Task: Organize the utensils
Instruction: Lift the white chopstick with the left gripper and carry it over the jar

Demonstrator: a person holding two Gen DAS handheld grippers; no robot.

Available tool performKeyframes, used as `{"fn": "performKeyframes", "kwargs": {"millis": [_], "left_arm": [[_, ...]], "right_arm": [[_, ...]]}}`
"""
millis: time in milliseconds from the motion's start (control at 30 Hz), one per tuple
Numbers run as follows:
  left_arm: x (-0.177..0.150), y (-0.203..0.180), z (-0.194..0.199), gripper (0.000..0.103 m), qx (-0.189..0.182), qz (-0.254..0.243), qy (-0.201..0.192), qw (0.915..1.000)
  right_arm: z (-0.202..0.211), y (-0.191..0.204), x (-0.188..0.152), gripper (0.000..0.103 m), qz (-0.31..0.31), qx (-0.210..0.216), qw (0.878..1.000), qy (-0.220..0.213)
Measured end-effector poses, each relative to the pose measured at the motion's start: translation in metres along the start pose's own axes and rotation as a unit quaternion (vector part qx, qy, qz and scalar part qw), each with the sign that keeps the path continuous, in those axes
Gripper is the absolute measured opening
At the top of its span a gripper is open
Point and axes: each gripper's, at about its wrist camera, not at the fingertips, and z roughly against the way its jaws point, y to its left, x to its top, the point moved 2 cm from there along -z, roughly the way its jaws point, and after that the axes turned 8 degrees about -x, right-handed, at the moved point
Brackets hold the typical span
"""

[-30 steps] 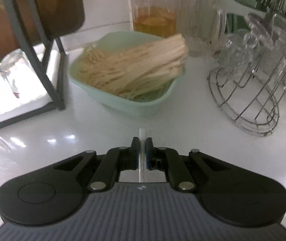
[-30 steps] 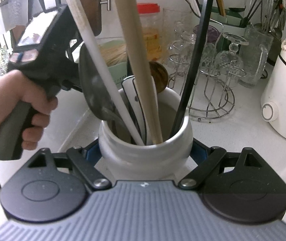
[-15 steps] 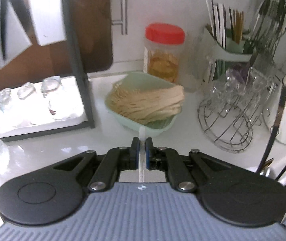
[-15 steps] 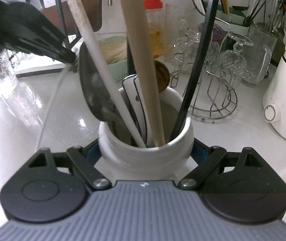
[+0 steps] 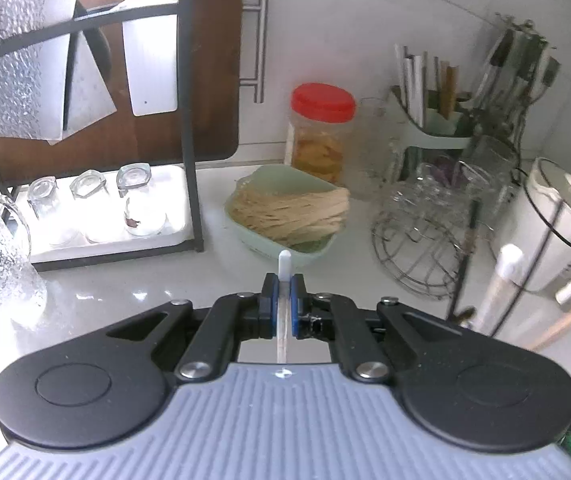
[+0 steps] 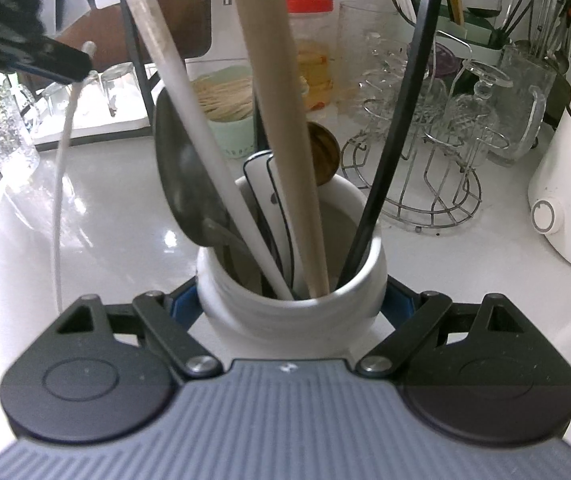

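My right gripper (image 6: 291, 304) is shut around a white ceramic utensil crock (image 6: 291, 312). The crock holds a wooden handle (image 6: 277, 92), a white handle (image 6: 189, 112), a black handle (image 6: 397, 120), a metal spoon (image 6: 185, 184) and a white spatula (image 6: 269, 208). My left gripper (image 5: 282, 300) is shut on a thin white chopstick (image 5: 284, 268) and holds it high over the counter. In the right wrist view the left gripper (image 6: 81, 64) is at upper left, and the chopstick (image 6: 61, 184) hangs down from it, left of the crock.
A green bowl of wooden sticks (image 5: 289, 216), a red-lidded jar (image 5: 321, 136), a wire glass rack (image 5: 433, 240), a white kettle (image 5: 557, 224) and a black shelf frame with glasses on a tray (image 5: 97, 208) stand on the white counter. A green cutlery holder (image 5: 433, 120) is at the back.
My left gripper has risen and pulled back with the chopstick, so more of the counter shows. The chopstick now hangs left of the crock. The right gripper has not moved.
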Motion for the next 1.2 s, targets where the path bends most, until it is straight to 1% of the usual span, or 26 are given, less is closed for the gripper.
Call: {"fn": "performKeyframes", "kwargs": {"millis": [267,533,767,933,1200], "left_arm": [[-0.016,-0.010,0.029,0.007,-0.026,0.001,-0.007,0.9996],[-0.018,-0.021,0.063,0.007,-0.056,-0.012,-0.024,0.9980],[-0.010,-0.037,0.086,0.007,-0.087,-0.031,-0.038,0.9950],[-0.003,-0.049,0.097,0.007,-0.102,-0.054,-0.043,0.9924],[0.023,-0.062,0.125,0.007,-0.119,-0.073,-0.066,0.9881]], "right_arm": [[-0.001,0.002,-0.002,0.091,0.002,0.003,1.000,-0.005],[-0.003,0.003,-0.002,0.091,0.005,0.006,1.000,-0.009],[-0.006,0.004,0.001,0.091,0.010,0.012,1.000,-0.012],[-0.008,0.003,0.000,0.091,0.011,0.013,1.000,-0.018],[-0.007,0.005,-0.001,0.091,0.009,0.012,1.000,-0.021]]}}
